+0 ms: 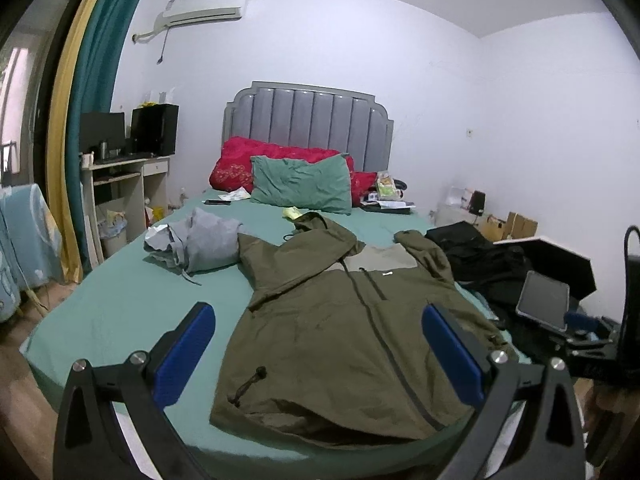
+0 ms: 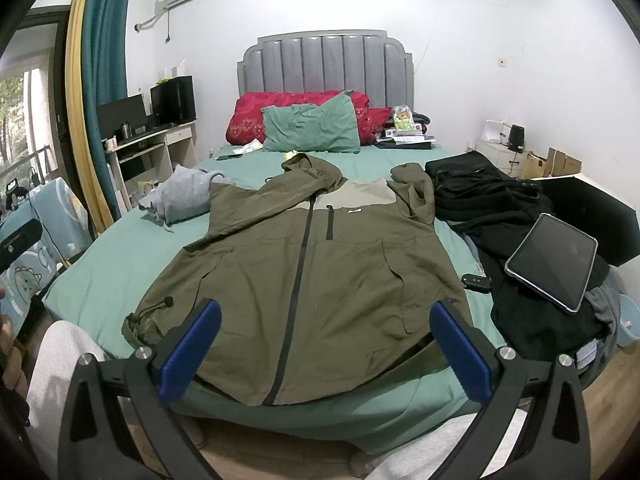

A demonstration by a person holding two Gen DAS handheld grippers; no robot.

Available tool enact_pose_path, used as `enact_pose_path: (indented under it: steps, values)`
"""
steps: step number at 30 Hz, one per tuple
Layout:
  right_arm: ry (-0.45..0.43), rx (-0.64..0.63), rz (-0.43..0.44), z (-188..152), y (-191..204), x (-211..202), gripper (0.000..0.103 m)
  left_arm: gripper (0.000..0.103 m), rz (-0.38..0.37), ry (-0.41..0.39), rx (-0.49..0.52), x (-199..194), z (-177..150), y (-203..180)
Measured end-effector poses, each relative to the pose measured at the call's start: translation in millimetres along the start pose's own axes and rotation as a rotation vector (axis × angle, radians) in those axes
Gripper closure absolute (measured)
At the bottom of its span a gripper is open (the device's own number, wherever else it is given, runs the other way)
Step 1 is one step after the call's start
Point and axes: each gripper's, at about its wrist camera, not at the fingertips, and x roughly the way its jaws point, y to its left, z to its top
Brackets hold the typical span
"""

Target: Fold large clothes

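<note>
The bed (image 2: 120, 248), covered by a green sheet, is shown filling the middle of both views, with its grey padded headboard (image 2: 324, 64) at upper centre. An olive-green hooded jacket (image 2: 312, 264) is seen spread front-up across the centre of the sheet, zip closed, hood toward the pillows and hem at the near edge of the mattress; its sleeves are laid out to either side. A heap of black clothing (image 2: 484, 196) is shown at the right of the frame, just beside the jacket's sleeve, and a tablet (image 2: 554, 262) is seen resting on it. A grey garment (image 2: 184, 196), possibly a hoodie, is bunched at the left, touching the jacket's other sleeve. A green pillow (image 2: 312, 126) is propped against red pillows (image 2: 256, 116) below the headboard.

The left gripper (image 1: 318, 354) is shown at the bottom of its view with blue-padded fingers spread wide, nothing held between them. The right gripper (image 2: 326, 354) is likewise seen wide apart and holding nothing, the jacket's hem framed between its fingers.
</note>
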Motion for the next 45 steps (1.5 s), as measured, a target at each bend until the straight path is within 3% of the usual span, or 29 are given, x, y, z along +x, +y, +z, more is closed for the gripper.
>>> enact_pose_path:
  steps: [17,45]
  values:
    - [-0.010,0.002,-0.002,1.8,-1.2,-4.5,0.000,0.000,0.036,0.000,0.013,-2.0,-2.9,-7.4]
    - [-0.022,0.012,-0.011,1.7,-2.8,-9.4,0.000,0.000,0.023,-0.004,0.017,-7.3,-1.3,-6.8]
